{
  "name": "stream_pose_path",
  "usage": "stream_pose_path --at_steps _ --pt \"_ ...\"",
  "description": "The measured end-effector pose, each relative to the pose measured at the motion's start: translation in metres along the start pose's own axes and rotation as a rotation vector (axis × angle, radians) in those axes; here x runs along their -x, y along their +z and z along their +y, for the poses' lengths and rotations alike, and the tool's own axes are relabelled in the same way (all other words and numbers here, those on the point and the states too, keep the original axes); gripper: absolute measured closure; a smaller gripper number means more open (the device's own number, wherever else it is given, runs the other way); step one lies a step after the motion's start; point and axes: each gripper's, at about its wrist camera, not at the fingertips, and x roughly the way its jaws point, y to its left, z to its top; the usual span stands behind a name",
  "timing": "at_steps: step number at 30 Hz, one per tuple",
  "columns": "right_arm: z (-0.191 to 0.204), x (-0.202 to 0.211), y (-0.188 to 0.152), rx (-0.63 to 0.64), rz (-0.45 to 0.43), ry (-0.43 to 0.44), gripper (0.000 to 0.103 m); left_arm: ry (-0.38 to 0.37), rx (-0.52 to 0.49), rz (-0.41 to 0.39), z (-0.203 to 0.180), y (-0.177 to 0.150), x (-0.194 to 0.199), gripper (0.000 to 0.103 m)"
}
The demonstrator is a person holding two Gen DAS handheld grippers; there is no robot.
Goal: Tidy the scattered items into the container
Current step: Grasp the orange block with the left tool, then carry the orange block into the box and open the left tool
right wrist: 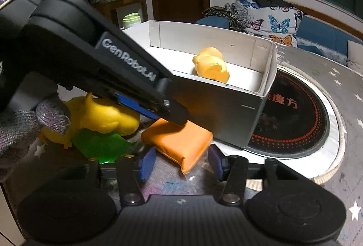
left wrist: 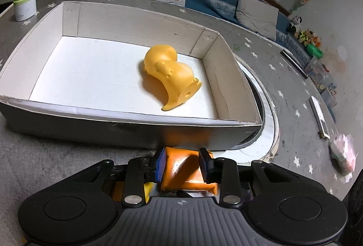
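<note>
Left tool [left wrist: 182, 165] angled down (on orange packet [left wrist: 181, 174])

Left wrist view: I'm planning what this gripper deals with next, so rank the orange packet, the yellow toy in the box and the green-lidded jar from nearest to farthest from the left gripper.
1. Orange packet: between the jaws of the left gripper.
2. Yellow toy: inside the box, right of its middle.
3. Green-lidded jar: beyond the box's far left corner.

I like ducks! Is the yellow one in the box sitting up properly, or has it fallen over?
It has tipped over: the yellow duck toy lies on its side in the white box, its flat base with a hole showing.
</note>
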Motion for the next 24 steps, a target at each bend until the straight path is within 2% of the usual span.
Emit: stream_pose_path --at_steps 5,15,18,24 --pt "0.003 0.000 -0.001 -0.010 -0.014 -0.007 0.054 0.006 -0.002 0.018 -0.001 0.002 -0.004 0.068" --pt "0.001 0.014 -0.012 -0.068 -0.037 -0.018 0.058 -0.040 -0.022 0.020 -0.013 -0.002 0.004 0.064" --pt "0.005 0.027 -0.012 -0.063 -0.057 -0.031 0.058 -0.069 -0.040 -0.025 -0.019 -0.003 0.021 0.062" --pt "0.010 0.053 0.008 -0.015 -0.164 -0.059 0.058 -0.108 -0.039 -0.151 -0.025 0.013 0.054 0.062"
